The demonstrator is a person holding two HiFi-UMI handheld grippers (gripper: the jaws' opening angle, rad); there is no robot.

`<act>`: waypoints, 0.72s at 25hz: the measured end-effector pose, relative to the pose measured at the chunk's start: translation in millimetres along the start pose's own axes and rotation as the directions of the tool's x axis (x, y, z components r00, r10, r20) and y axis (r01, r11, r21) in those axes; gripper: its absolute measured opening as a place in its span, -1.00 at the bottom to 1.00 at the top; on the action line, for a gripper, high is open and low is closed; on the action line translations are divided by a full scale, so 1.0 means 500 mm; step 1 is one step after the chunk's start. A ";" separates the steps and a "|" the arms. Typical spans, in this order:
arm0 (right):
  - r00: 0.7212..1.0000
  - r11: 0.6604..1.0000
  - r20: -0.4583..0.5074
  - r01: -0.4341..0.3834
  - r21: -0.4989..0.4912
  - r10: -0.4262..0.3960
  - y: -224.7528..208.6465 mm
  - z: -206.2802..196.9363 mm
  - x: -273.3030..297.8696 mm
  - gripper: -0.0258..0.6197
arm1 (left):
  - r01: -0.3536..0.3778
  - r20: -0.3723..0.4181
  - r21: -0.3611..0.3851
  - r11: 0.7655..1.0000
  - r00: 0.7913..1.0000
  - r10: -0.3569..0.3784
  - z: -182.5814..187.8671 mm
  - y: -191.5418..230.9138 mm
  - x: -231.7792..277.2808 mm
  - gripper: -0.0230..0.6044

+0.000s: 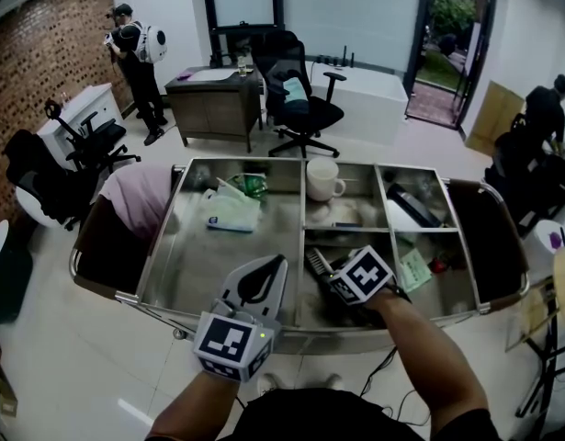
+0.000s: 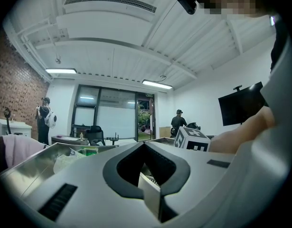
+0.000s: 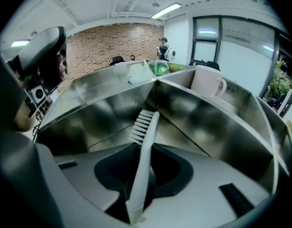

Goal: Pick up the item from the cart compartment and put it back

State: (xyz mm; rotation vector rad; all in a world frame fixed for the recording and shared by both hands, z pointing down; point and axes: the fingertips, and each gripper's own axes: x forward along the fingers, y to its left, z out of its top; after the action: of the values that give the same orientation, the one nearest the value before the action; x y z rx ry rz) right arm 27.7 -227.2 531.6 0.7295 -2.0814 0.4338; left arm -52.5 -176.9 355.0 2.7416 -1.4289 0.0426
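Forearms (image 1: 420,356) reach over the stainless-steel cart (image 1: 167,246) in the head view, right gripper (image 1: 326,274) tilted into its near middle compartment (image 1: 346,239), left gripper (image 1: 275,263) level; left gripper view shows fingers (image 2: 110,175) pressed together, empty; only right gripper view shows fingers (image 3: 176,175) clamping the white bristled brush (image 3: 145,127) there.

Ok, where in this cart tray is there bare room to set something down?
The large left compartment is bare along its near half, between the plastic bag and the near rim. The middle near compartment holds the right gripper, its jaws on a brush. The mug sits in the one behind. The right compartments are cluttered.
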 end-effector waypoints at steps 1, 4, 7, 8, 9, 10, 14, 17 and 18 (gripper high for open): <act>1.000 1.000 0.001 0.000 0.001 0.000 0.000 0.000 0.001 -0.58 | 0.000 0.001 0.000 1.000 1.000 0.000 0.000 0.001 0.000 -0.93; 1.000 1.000 0.004 -0.001 -0.001 0.001 0.000 0.002 0.003 -0.59 | -0.003 -0.004 -0.004 1.000 1.000 0.003 -0.003 0.004 -0.002 -0.93; 1.000 1.000 0.017 -0.013 0.009 0.013 0.001 0.002 -0.007 -0.60 | 0.000 0.005 -0.002 1.000 1.000 0.000 0.002 0.003 -0.002 -0.93; 1.000 1.000 0.027 -0.015 0.014 0.014 0.001 0.004 -0.013 -0.60 | 0.002 0.007 -0.002 1.000 1.000 -0.002 0.002 0.003 -0.002 -0.93; 0.999 1.000 0.041 -0.015 0.020 0.014 -0.001 0.008 -0.022 -0.60 | 0.002 0.005 -0.002 1.000 1.000 -0.002 0.001 0.004 -0.003 -0.93; 0.998 1.000 0.060 -0.014 0.027 0.012 -0.003 0.013 -0.031 -0.60 | 0.001 0.003 -0.001 1.000 1.000 -0.001 -0.001 0.006 -0.003 -0.93; 0.984 0.998 0.178 0.002 0.068 -0.014 -0.023 0.038 -0.074 -0.60 | 0.000 -0.009 -0.003 1.000 1.000 0.000 -0.008 0.007 -0.002 -0.93; 0.959 0.996 0.281 0.018 0.089 -0.042 -0.025 0.069 -0.120 -0.60 | 0.002 -0.018 -0.004 1.000 1.000 -0.002 -0.011 0.002 0.001 -0.93; 0.948 0.995 0.314 0.023 0.092 -0.051 -0.024 0.081 -0.136 -0.60 | 0.003 -0.019 0.000 1.000 1.000 -0.003 -0.007 0.000 0.002 -0.93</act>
State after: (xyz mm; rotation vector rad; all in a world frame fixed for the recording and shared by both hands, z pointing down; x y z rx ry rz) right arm 41.1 -235.2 453.2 0.9395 -2.3550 0.4103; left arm -52.1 -177.5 358.7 2.7357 -1.4202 0.0682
